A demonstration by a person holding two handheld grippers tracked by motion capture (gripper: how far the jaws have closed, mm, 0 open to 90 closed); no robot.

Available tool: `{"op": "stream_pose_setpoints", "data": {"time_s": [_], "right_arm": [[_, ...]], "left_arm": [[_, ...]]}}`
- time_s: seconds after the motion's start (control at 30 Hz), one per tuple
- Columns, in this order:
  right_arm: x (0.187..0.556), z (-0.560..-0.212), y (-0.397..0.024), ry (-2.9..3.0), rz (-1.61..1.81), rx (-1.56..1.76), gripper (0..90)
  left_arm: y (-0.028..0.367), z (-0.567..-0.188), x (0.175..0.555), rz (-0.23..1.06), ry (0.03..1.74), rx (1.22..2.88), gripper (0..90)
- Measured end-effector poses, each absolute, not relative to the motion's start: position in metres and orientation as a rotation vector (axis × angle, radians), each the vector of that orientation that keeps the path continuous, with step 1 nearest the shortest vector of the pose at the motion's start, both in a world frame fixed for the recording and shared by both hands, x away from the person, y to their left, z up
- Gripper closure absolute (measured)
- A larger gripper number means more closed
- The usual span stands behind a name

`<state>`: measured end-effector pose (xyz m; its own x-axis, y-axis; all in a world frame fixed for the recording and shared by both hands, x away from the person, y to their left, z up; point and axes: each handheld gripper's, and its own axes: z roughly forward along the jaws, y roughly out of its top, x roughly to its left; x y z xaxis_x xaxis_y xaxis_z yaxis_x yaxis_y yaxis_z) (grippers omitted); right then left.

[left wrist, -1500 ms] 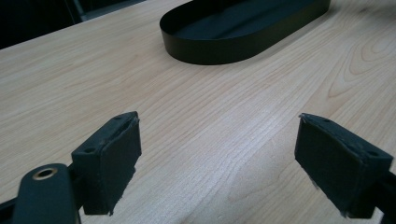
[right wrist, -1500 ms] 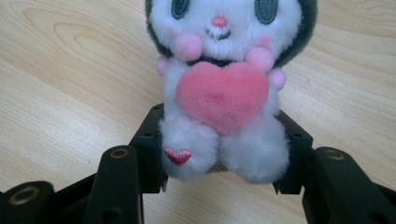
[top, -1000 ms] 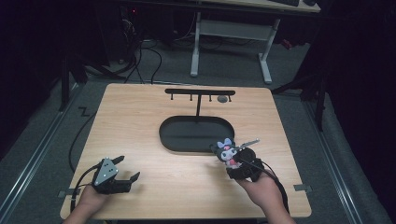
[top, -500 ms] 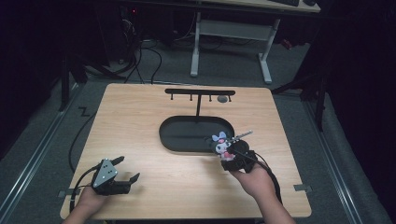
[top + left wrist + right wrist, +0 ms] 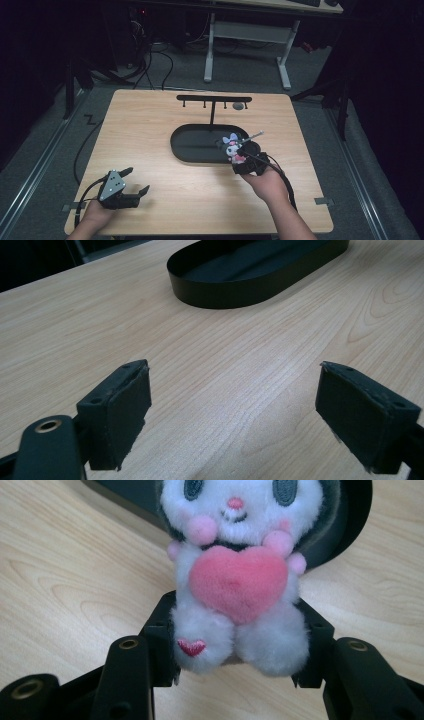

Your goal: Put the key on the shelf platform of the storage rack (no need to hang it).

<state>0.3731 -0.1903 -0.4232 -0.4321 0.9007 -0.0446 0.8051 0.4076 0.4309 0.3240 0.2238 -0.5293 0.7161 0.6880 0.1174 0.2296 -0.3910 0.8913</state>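
Right tongs [image 5: 235, 680]: clamped on legs of white-and-black plush doll with pink heart [image 5: 235, 575].
Doll axis: upright, rising from pads.
Black oval metal tray [image 5: 200, 145]: directly ahead of right tongs, doll at rim.
Left tongs [image 5: 235, 405]: agape, empty, above bench [image 5: 225, 365], well apart from tray.

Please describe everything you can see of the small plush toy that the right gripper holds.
The plush toy is a soft white figure with a dark hood, grey eyes, a pink nose and pink cheeks. It hugs a pink heart, and one foot bears a small red heart. It sits upright, facing the camera, squeezed at its legs between the right gripper's black fingers, above the wooden table beside the black tray.
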Motion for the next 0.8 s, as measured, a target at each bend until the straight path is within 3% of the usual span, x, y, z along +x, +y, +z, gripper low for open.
{"op": "stream_pose_setpoints", "data": {"time_s": [0.8], "right_arm": [[0.422,-0.425,-0.164,2.374,0.521,1.474,49.0]], "left_arm": [[0.224,-0.529,0.326,0.584,0.707,1.953,15.5]]}}
